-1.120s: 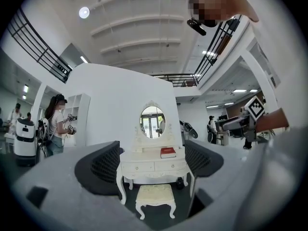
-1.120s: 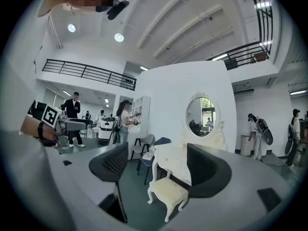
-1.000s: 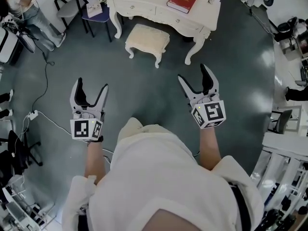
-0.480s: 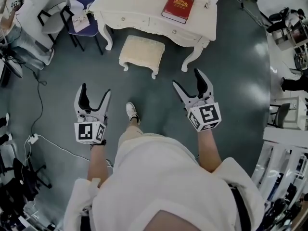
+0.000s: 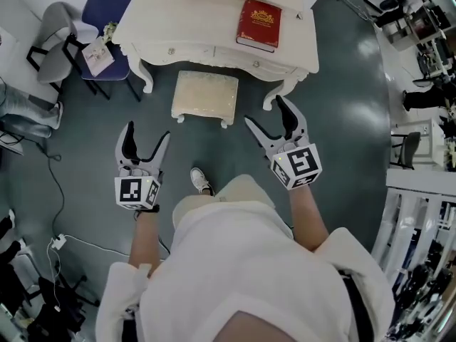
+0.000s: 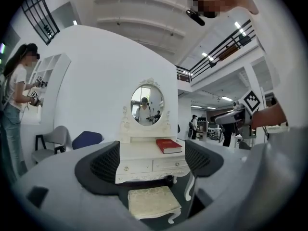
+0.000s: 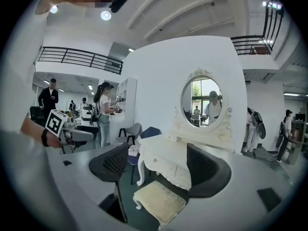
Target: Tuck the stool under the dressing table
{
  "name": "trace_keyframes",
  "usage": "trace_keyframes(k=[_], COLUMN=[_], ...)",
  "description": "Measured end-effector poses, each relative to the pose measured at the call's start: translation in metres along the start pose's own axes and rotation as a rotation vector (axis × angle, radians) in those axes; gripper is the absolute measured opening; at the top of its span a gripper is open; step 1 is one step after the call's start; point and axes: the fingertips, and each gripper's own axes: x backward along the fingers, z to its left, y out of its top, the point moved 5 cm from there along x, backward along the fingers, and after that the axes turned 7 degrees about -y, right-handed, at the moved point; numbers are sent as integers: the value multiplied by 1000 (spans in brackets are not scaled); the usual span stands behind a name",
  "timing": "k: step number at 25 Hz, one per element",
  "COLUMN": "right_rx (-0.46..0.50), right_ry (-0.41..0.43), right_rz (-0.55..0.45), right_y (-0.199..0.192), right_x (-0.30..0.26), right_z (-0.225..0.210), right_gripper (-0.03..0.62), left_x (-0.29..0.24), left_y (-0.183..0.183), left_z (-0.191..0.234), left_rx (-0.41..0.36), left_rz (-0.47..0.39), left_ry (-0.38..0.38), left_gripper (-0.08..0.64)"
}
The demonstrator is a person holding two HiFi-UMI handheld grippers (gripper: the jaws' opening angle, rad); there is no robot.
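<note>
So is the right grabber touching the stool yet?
Apart. The head view shows bare floor between the right gripper and the stool. The right gripper view shows its jaws open, with the stool lying beyond them.

Grey floor (image 5: 342,120), white walls (image 6: 96,81) — blue chair (image 5: 110,2)

Bright, even ceiling light fills all views; glare streaks the floor (image 5: 370,55), and fisheye bending darkens the gripper views' edges.
</note>
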Motion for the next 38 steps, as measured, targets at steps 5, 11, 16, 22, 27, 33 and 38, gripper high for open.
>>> trace_keyframes(k=[5, 11, 16, 22, 27, 33, 38], right_rx=[0, -12, -18, -52, -51, -58, -68], right_ry=[-13, 21, 63, 109, 141, 135, 128], right_rz=[35, 68, 137, 165, 209, 283, 350], right_y=[-4, -19, -48, -83, -122, -183, -236], right_x=[-28, -61, -87, -129, -158, -179, -186], right_z=[-9, -37, -57, -59, -52, -48, -42], right_gripper=[362, 360, 360, 357, 357, 352, 348], left_x=[-38, -75, -102, -128, -141, -156, -177], left_y=[-10, -18, -38, -82, -123, -174, -229], left_z=[15, 27, 31, 47, 62, 70, 67], left_rx=[34, 24, 38, 8, -16, -23, -5], left_rz=[19, 48, 95, 172, 238, 292, 340], left_ry=[-33, -12, 19, 8, 4, -19, -62], left_gripper=[420, 420, 420, 419, 420, 419, 420])
